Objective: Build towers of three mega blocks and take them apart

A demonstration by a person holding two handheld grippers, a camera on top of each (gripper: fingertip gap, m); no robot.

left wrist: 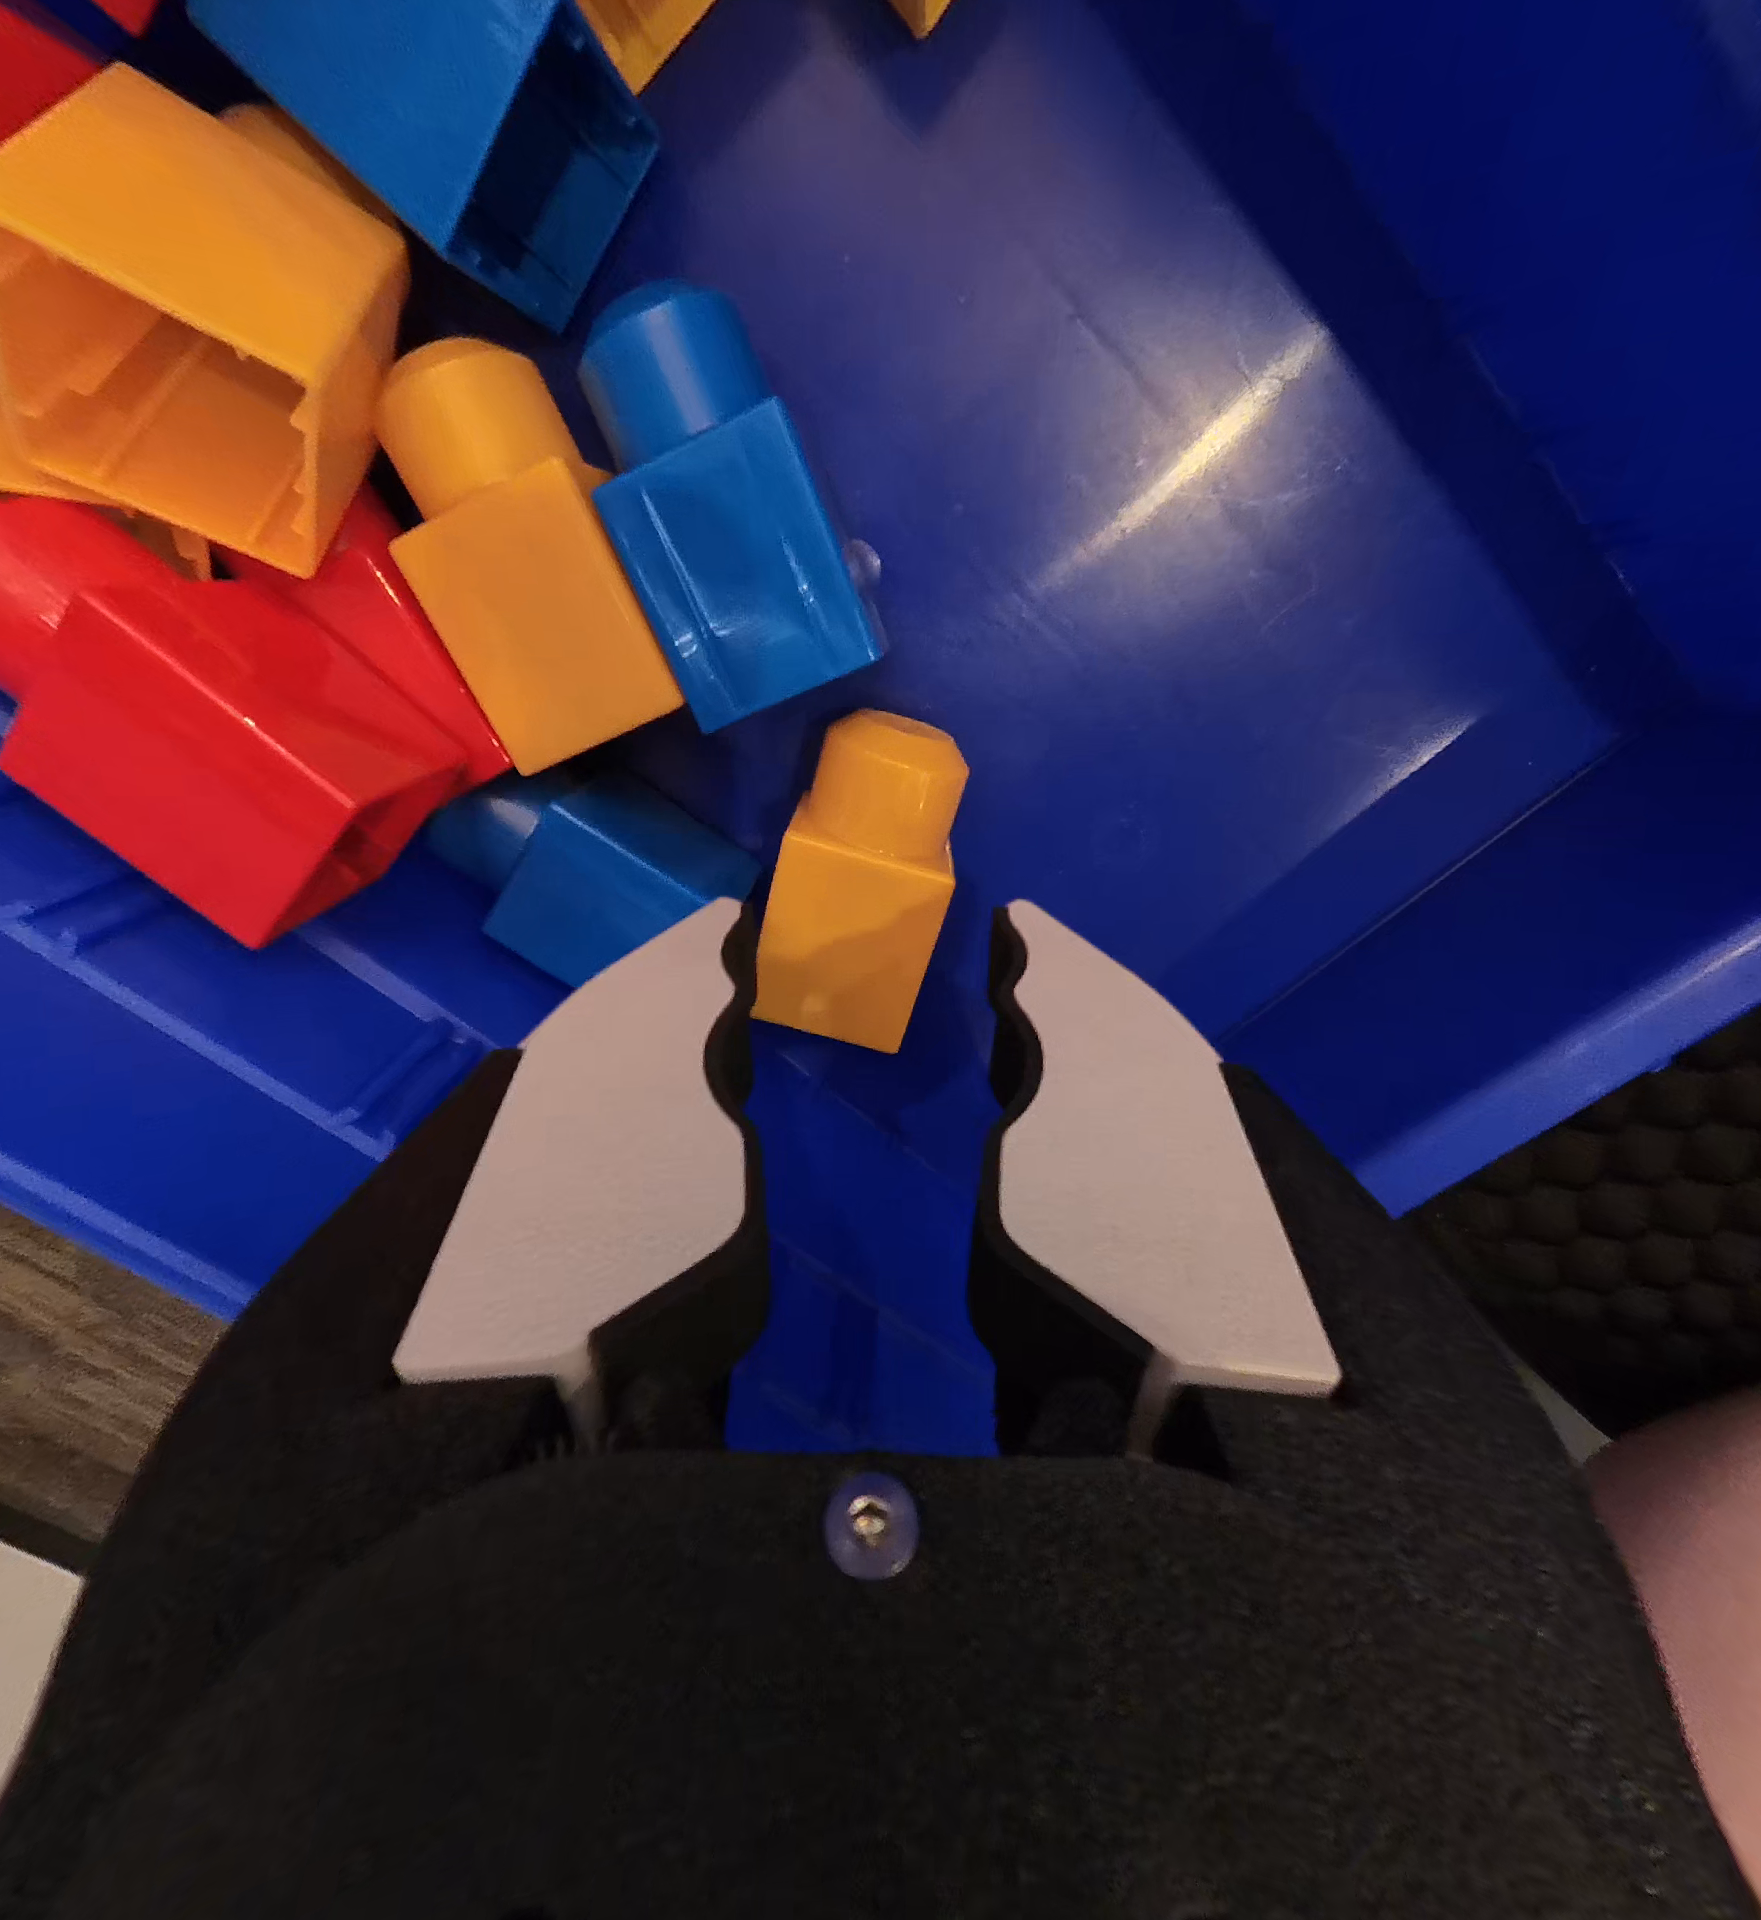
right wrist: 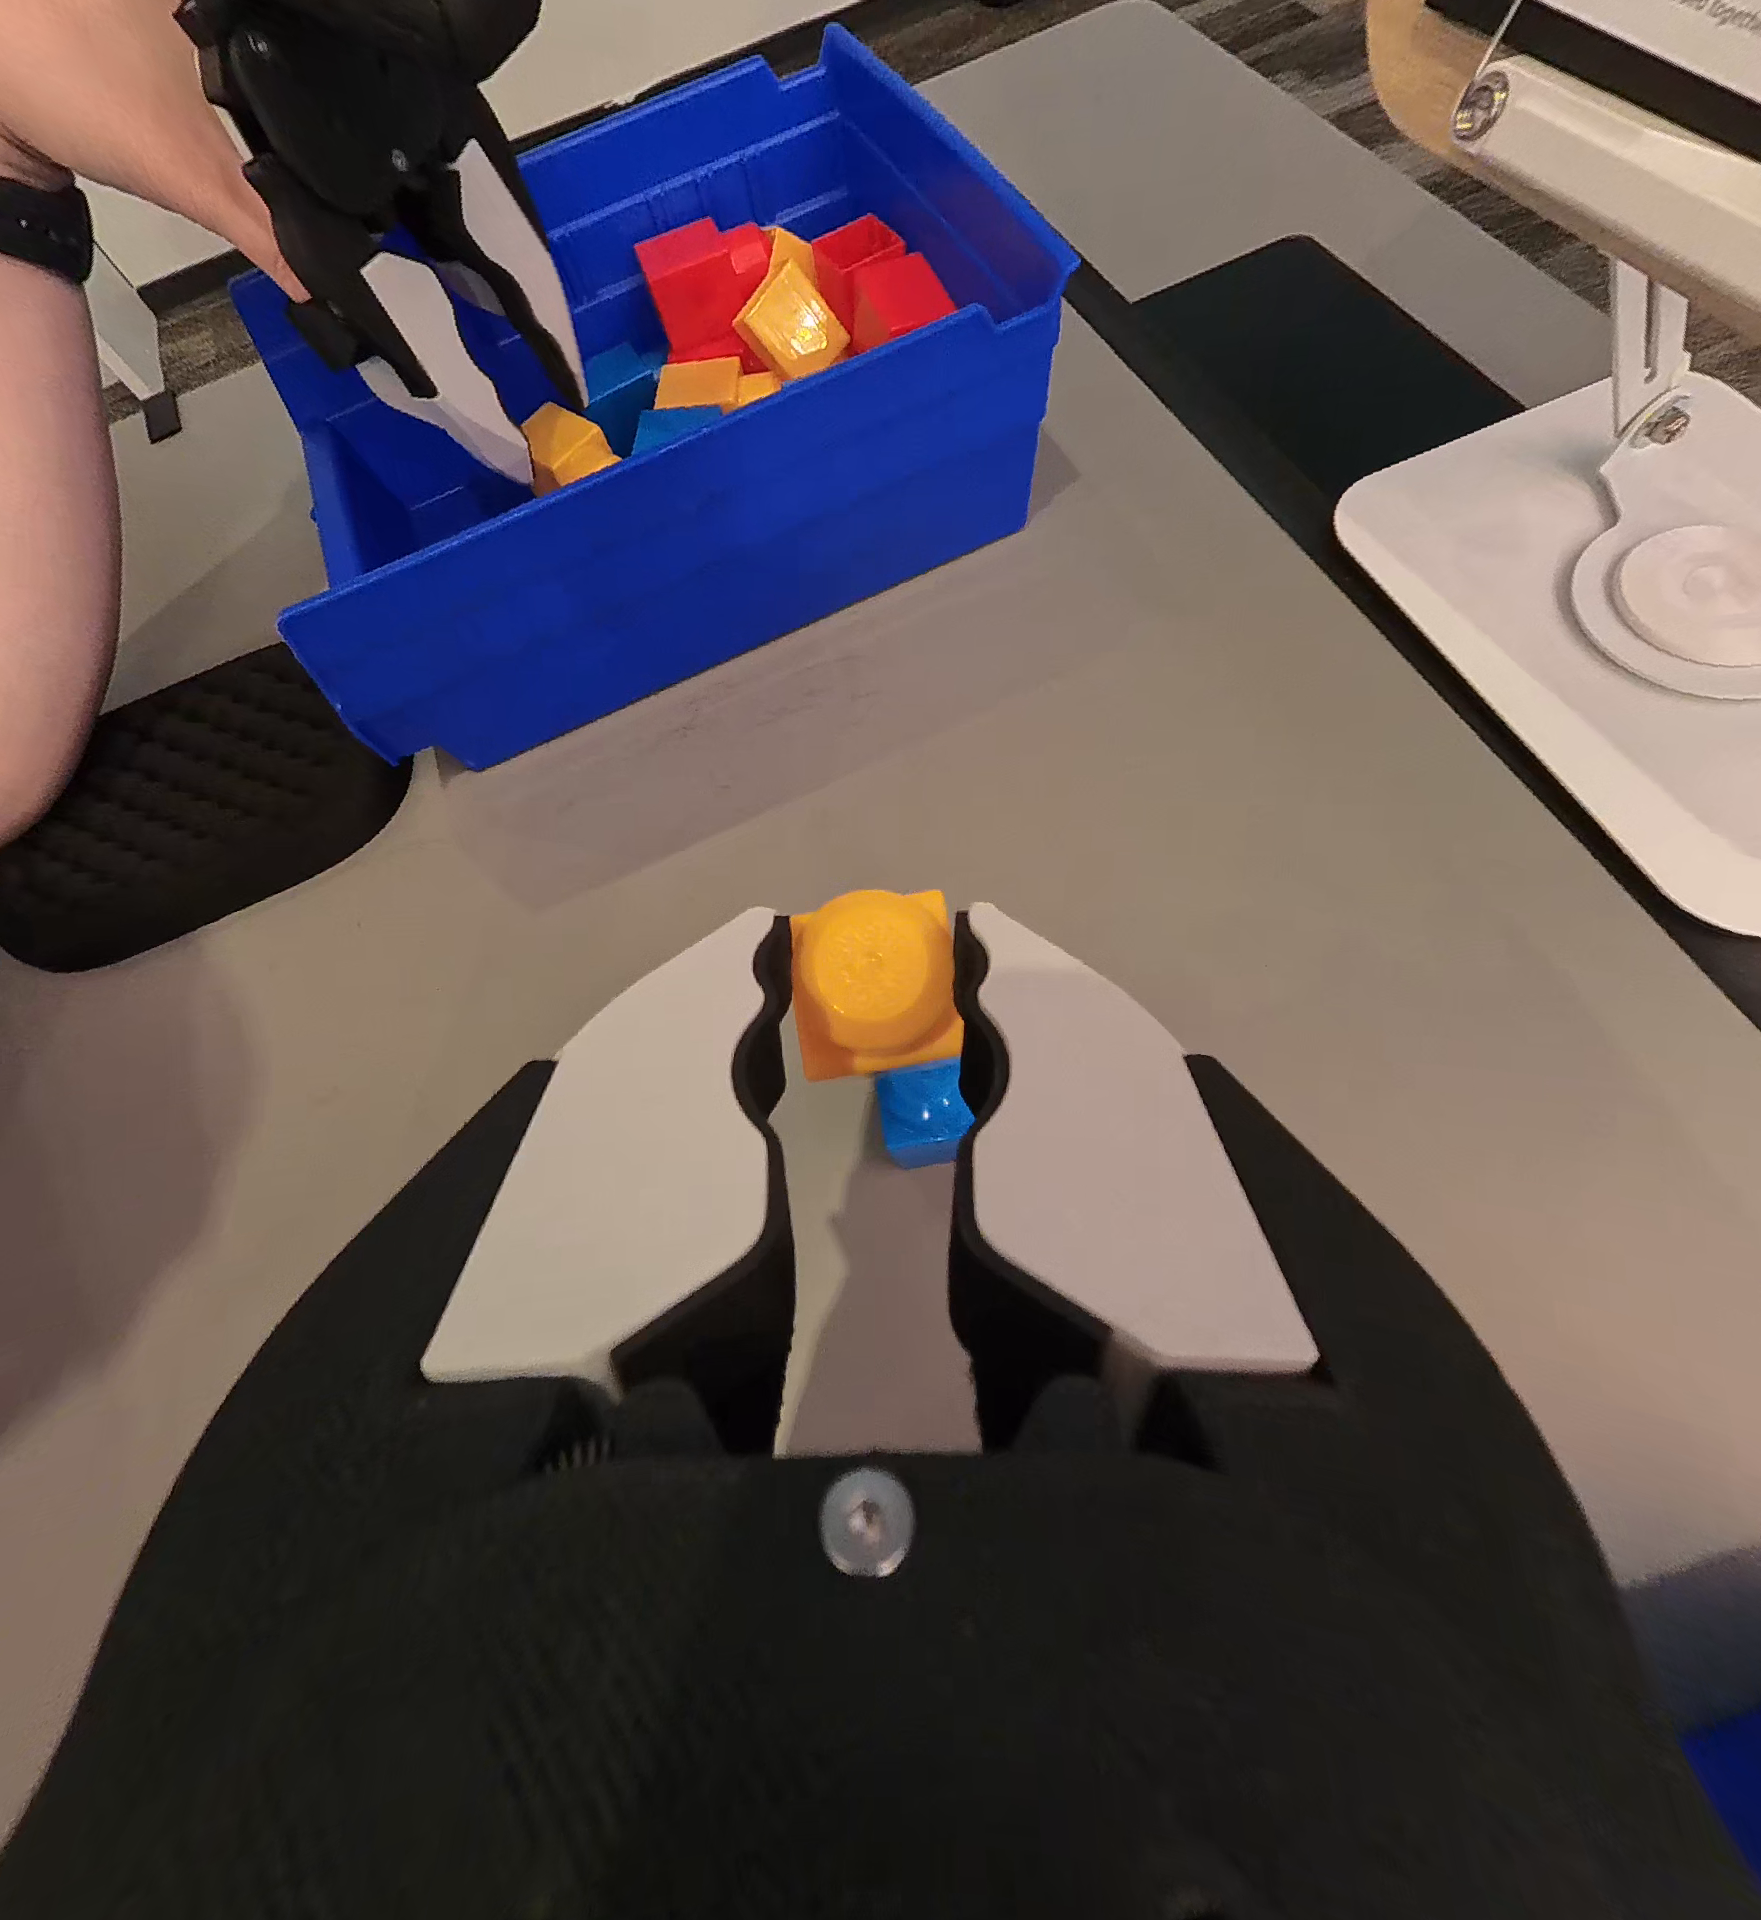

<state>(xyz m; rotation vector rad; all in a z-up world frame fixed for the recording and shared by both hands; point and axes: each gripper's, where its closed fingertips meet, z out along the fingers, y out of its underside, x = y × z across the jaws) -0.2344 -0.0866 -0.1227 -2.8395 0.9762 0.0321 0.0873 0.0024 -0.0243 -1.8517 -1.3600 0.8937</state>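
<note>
Right gripper (right wrist: pixel 871 997) pinches yellow block (right wrist: pixel 871 987) seated on blue block (right wrist: pixel 920 1122): two stacked.
Left gripper (left wrist: pixel 865 966), spread, straddles the third, a loose yellow block (left wrist: pixel 855 914), in the bin (left wrist: pixel 1271 520).

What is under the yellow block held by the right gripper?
A blue plastic block shows beneath the yellow plastic block clamped in the right gripper; only its lower edge is visible, and its join is covered.

Printed writing appears on a white sign (right wrist: pixel 1749 42) at the far right corner of the table (right wrist: pixel 1115 727), cut off by the frame. Faint embossed marks sit on the stud of the yellow block (right wrist: pixel 871 971), too small to read.
</note>
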